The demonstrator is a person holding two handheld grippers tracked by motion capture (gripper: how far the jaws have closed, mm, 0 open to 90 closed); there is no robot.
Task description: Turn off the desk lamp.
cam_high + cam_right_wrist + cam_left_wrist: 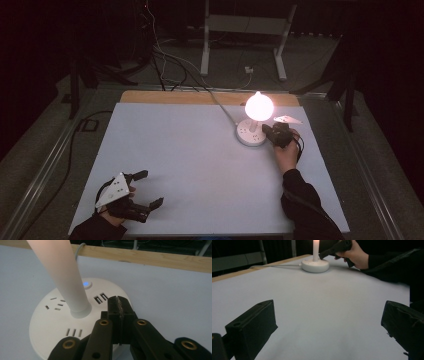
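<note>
My right fingers [117, 302] were pressed shut, empty, tips hovering over the near rim of the round white socket base [50, 322]. Its lit blue button [86, 284] lay just ahead and a touch left of them, the lamp stem [62, 277] rising upright beside it. My guess: a short push forward reached that button. My left fingers [148, 188] sat spread wide, empty, well apart on the tabletop [200, 165], so the right was nearer.
</note>
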